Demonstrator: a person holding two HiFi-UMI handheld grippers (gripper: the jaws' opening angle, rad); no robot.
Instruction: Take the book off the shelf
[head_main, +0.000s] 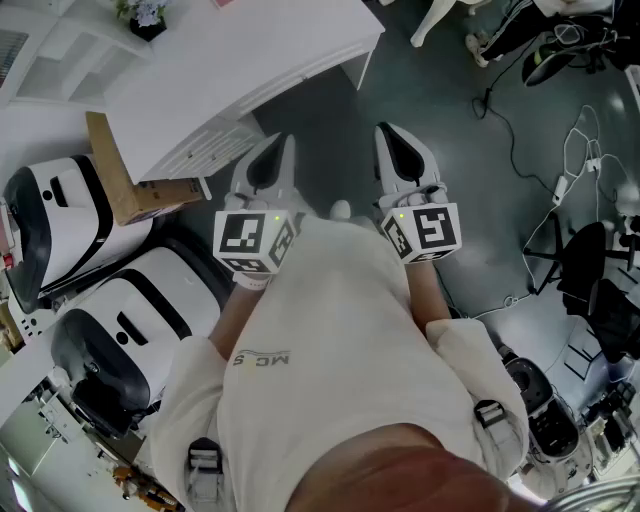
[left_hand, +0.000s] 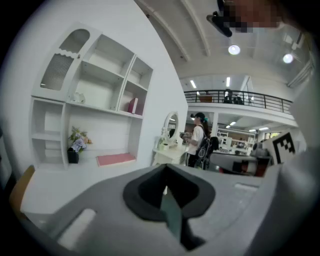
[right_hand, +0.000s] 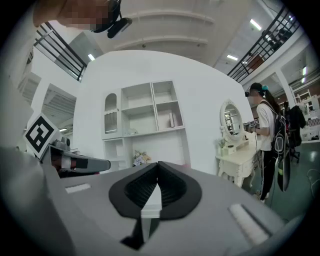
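The left tool (left_hand: 166, 169) and right tool (right_hand: 157, 166) are shut and empty; next they should reach the book (left_hand: 133, 106) on the shelf (left_hand: 95, 108) and open.

Potted flowers (left_hand: 76, 145), oval mirror (left_hand: 171, 124), white dressing table (right_hand: 240, 159), person with backpack (left_hand: 198, 142), cardboard box (head_main: 112, 165)

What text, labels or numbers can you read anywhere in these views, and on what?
"MC S": grey print on the person's cream shirt, partly creased, so uncertain.
Brown cardboard box: dark print, too small to read.
Left gripper and right gripper white cubes: black square patterns, no letters.
Pink book on white shelf: nothing legible.
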